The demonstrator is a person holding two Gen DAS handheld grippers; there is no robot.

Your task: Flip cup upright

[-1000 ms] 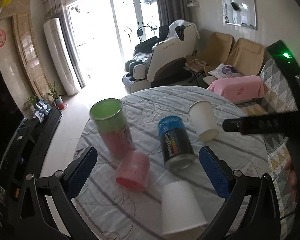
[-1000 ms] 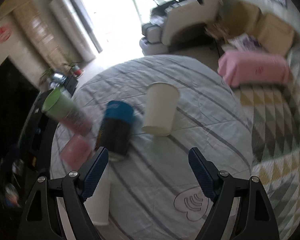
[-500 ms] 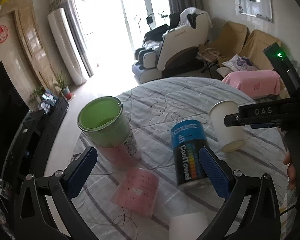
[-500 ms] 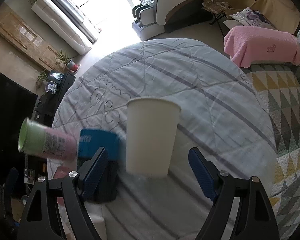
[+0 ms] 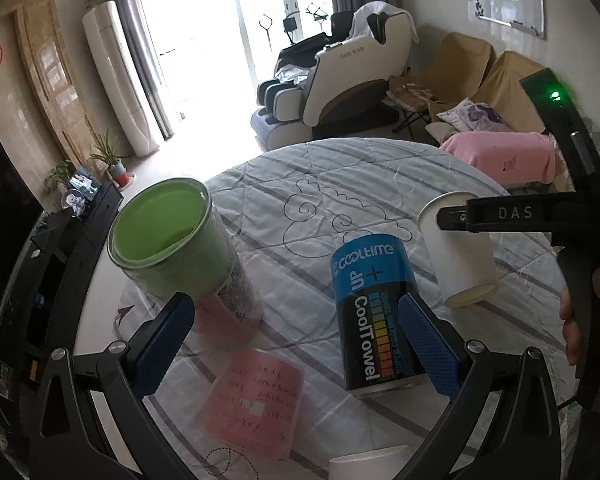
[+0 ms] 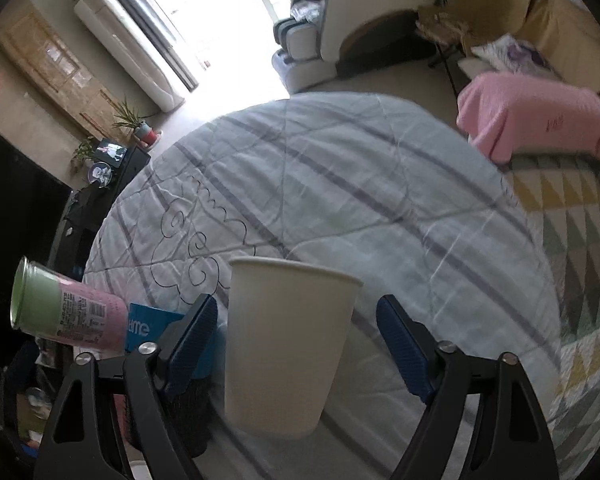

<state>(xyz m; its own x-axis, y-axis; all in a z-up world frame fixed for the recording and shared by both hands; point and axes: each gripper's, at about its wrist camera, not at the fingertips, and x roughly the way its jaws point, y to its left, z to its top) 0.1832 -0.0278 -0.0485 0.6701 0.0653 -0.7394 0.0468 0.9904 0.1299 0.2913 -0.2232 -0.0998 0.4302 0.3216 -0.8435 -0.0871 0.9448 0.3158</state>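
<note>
A white paper cup stands on the round quilted table; the side it rests on is hidden. My right gripper is open, its blue pads on either side of the cup and apart from it. In the left wrist view the same cup stands at the right under the right gripper's black arm. My left gripper is open and empty above the table. A pink cup lies on its side below it. Another white cup shows at the bottom edge.
A green-lidded pink can stands at the left and a blue and black CoolTowel can in the middle. A pink-covered stool, sofas and a massage chair lie beyond the table.
My right gripper has moved forward and down, so the white cup now sits between its pads. My left gripper has moved forward and lower toward the two cans.
</note>
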